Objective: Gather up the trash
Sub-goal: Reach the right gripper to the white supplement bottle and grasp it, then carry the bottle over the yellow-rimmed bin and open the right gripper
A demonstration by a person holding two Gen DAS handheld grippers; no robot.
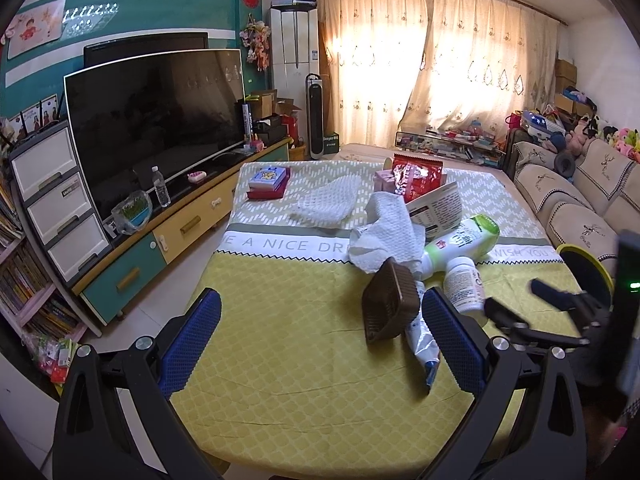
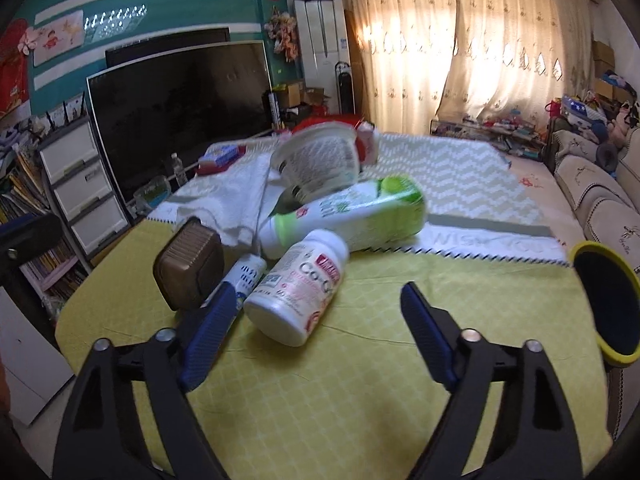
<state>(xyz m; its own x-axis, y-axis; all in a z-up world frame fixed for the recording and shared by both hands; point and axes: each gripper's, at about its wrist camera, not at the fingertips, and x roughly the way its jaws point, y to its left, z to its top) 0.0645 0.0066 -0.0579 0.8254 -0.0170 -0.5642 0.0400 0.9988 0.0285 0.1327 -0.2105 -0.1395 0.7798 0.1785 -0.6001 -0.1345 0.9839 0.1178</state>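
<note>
Right gripper point(image 2: 316, 308): jaws spread, nothing pinched; white pill bottle point(image 2: 298, 286) lies at frame centre, just beyond the tips. Left gripper point(image 1: 320, 312): jaws spread, empty; brown plastic tray point(image 1: 390, 300) tilted between tips. Behind: green-capped bottle point(image 2: 348, 216), crumpled paper towel point(image 1: 384, 236), yellow tablecloth point(image 2: 360, 380).

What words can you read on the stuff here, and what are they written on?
"E A NICE DR": white band of the tablecloth, the rest covered by trash.
"WISH YOU": the same band, right of the pile.
"Co-Q": white pill bottle; its small print is blurred.
Green-and-white bottle, paper cup, red snack bag: print too blurred to read.
</note>
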